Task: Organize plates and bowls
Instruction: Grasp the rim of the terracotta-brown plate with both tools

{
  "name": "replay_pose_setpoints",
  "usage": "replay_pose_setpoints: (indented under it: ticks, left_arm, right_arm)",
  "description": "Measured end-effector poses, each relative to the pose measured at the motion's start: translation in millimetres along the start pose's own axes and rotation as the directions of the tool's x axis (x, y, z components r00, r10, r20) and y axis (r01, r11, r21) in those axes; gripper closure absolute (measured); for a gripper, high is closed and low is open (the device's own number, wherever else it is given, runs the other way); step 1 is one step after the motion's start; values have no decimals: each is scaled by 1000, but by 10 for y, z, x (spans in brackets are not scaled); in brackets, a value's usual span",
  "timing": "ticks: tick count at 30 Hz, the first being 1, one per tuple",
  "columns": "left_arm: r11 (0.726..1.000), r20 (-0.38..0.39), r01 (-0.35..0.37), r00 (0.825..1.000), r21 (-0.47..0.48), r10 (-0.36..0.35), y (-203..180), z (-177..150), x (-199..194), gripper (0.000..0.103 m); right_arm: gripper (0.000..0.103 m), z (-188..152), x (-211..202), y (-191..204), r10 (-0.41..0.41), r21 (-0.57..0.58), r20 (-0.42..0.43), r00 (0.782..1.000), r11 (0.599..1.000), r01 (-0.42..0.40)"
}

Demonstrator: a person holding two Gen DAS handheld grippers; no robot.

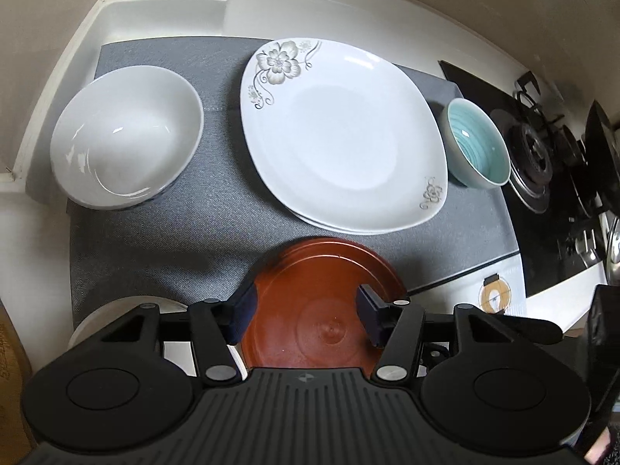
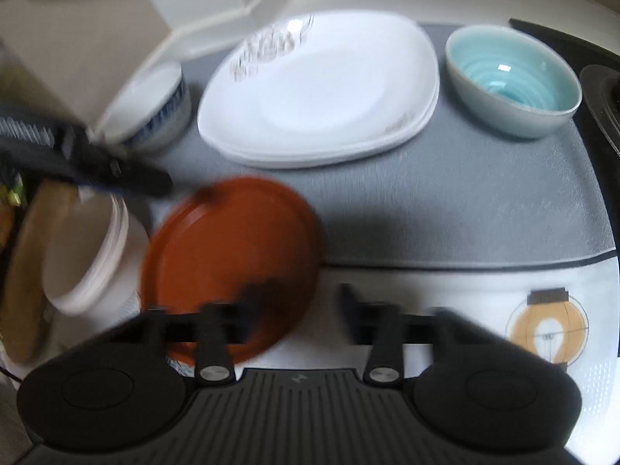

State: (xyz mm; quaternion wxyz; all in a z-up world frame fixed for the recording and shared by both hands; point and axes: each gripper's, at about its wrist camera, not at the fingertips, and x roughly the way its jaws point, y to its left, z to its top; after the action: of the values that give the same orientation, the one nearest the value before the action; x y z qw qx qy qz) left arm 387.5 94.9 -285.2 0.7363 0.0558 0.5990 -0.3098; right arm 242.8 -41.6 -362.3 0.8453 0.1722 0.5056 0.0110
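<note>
A brown round plate [image 1: 321, 302] lies on the grey mat [image 1: 217, 213] near its front edge. My left gripper [image 1: 306, 306] is open above it, one finger at each side. Behind it sits a stack of white flowered plates [image 1: 341, 135], a white bowl [image 1: 128, 135] to the left and a teal bowl [image 1: 478, 143] to the right. The right wrist view is blurred: my right gripper [image 2: 302, 306] is open, its left finger over the brown plate's [image 2: 228, 263] near edge. The white plates [image 2: 321, 89], the teal bowl [image 2: 511, 77] and the blue-patterned white bowl [image 2: 151, 108] stand beyond.
A stack of pale bowls [image 2: 89, 255] and a wooden board [image 2: 27, 271] stand left of the brown plate. A black gas hob [image 1: 542, 162] lies right of the mat. The white wall upstand [image 1: 162, 4] runs behind. My left gripper's arm [image 2: 97, 166] shows at the left.
</note>
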Motion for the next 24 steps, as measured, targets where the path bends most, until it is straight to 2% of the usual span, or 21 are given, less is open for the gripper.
replay_pose_setpoints:
  ticks: [3,8,12,16,18,19,21,22,23,24]
  left_arm:
    - [1000,3,-11,1000,24,11,-55,-37,-9,44]
    - [997,-13,-25,1000,70,26,-157,-92,63,43]
    - [995,-39,-14,999,98,17,-215,-130,136,43]
    - [984,-82,53,996,172,-40,-300,-212,248,44]
    - [982,-99,43,995,184,-25,-319,-253,323,47]
    - [982,-107,26,994,187,-6,-321,-261,368,50]
    - [984,-116,19,993,177,1,-293,-268,436,61]
    - [987,-127,33,992,154,-14,-255,-264,469,62]
    - [990,-133,57,990,132,-39,-220,-262,492,68]
    - [991,-142,76,988,112,-59,-191,-259,522,69]
  right_arm:
    - [88,-75,-47,-59,-3,24,7,1000,1000,3]
    - [93,-148,-226,-237,-150,42,57,987,988,148]
    - [93,-196,-395,-373,-156,101,79,985,984,148]
    - [91,-224,-455,-428,-137,128,90,986,984,125]
    - [89,-226,-429,-426,-148,126,81,986,983,137]
    - [87,-226,-415,-414,-147,125,79,986,983,136]
    - [75,-219,-386,-394,-139,119,79,987,984,129]
    - [61,-217,-379,-395,-140,117,79,987,985,131]
    - [53,-222,-377,-401,-139,120,79,987,984,129]
    - [51,-228,-371,-411,-134,126,77,988,984,124]
